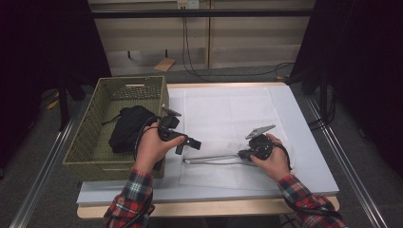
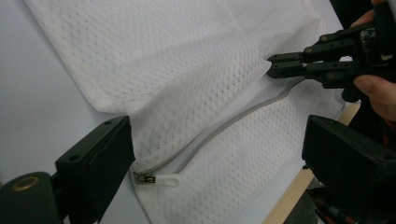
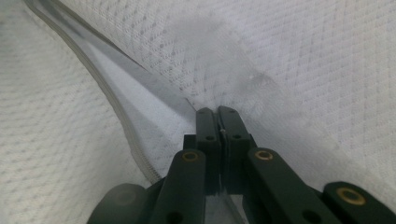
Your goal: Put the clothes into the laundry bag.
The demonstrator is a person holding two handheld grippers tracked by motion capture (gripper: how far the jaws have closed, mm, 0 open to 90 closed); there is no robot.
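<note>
Mesh laundry bag (image 1: 223, 128) lies flat on the white table (image 1: 304, 142), and its zipper (image 2: 219, 130) is the part both tongs work at. The right gripper (image 3: 217, 111) is clenched tight, its two black jaws pressed together on a pinch of the mesh at the edge of the zipper's open end; the fabric puckers up into the tips there. From that pinch the zipper track runs away from the right gripper in one long line toward the left gripper (image 1: 190, 144), so the zipper's long axis lies roughly along the line between the two tongs.

The left gripper is released, its jaws standing wide apart and hovering just above the cloth without touching it. The zipper pull (image 2: 159, 179), a small metal slider with a white tab, sits near the left gripper's own jaw, at the end of the track farthest from the right gripper. The left hand (image 1: 151, 147) is therefore the nearer one to the pull, and any draw along the track would likely fall to it while the right holds the bag steady.

The bag is white, woven in a fine diamond pattern, with a pale grey zipper tape gaping slightly open along its length.

Beyond the left gripper stands a woven basket (image 1: 88, 137) with a dark garment (image 1: 126, 128) inside.
</note>
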